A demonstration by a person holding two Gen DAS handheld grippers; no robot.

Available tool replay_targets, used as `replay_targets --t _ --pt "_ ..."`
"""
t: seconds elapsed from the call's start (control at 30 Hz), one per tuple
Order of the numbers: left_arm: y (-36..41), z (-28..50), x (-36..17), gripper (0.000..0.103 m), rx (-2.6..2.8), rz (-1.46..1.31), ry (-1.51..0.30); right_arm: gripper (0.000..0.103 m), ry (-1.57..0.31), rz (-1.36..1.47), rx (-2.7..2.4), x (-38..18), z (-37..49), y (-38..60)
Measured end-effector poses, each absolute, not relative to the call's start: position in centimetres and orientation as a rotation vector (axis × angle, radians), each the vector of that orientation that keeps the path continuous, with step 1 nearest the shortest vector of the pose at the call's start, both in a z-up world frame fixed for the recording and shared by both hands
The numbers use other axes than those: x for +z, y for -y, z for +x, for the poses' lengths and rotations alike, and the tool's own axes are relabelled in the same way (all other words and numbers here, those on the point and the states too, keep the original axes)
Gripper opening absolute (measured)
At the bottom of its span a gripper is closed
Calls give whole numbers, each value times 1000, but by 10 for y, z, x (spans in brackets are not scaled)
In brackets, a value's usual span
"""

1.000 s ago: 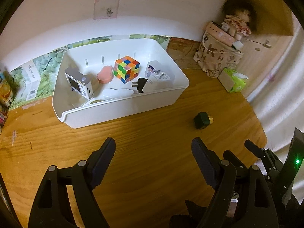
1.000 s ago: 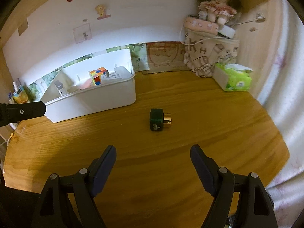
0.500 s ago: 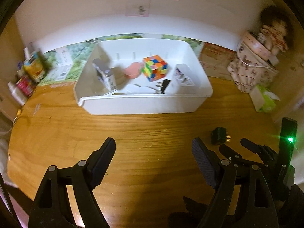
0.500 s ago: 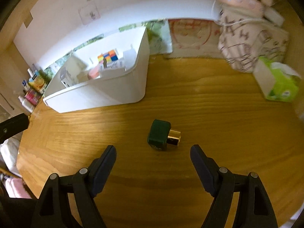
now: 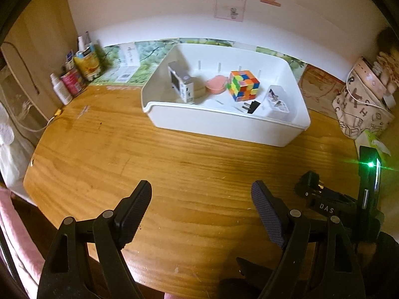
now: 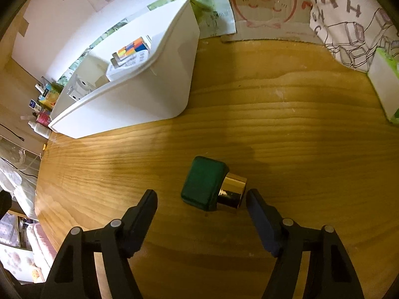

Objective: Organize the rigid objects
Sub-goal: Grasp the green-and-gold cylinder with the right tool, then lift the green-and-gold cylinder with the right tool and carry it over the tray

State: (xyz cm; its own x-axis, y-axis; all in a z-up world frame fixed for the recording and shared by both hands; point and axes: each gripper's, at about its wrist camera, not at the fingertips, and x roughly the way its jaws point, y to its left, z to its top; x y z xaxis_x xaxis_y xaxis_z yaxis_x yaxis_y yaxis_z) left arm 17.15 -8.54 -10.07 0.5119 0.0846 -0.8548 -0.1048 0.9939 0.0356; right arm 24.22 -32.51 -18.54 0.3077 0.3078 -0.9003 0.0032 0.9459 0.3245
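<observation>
A small dark green bottle [image 6: 204,186] with a gold cap [image 6: 233,191] lies on its side on the wooden table [image 6: 286,149]. My right gripper [image 6: 201,196] points down over it with a finger on either side. Its jaws are closing; the right fingertip [image 6: 251,199] is almost at the cap, and a gap remains on the left, so nothing is gripped. My left gripper [image 5: 202,191] hangs open over bare wood with nothing between its fingers. The white bin [image 5: 224,127] holds a colour cube [image 5: 244,86], a small white device [image 5: 183,87], a pink round piece [image 5: 215,87] and a white plug adapter [image 5: 276,102].
Bottles and cans [image 5: 74,77] stand at the table's back left. A patterned bag [image 6: 349,20] and a green tissue pack [image 6: 384,87] sit at the back right. The right tool's body with its green light [image 5: 369,164] shows low on the right in the left wrist view.
The right gripper has come down and forward onto the green bottle, which now lies between its fingers, and its jaws have narrowed. The left view has swung, shifting the bin rightward.
</observation>
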Motion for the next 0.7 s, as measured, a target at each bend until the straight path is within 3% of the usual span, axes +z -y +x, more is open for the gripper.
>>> replay_targets --t 0.17,0.23,0.7 --pt "84 168 -101 84 138 -23 -1034 62 -1245 274 186 -190 249 326" --pt "83 169 -101 84 145 -25 -1036 50 -1240 262 173 -190 252 328" --pt "72 174 -105 84 92 -30 -1044 49 -1209 230 111 -186 256 332"
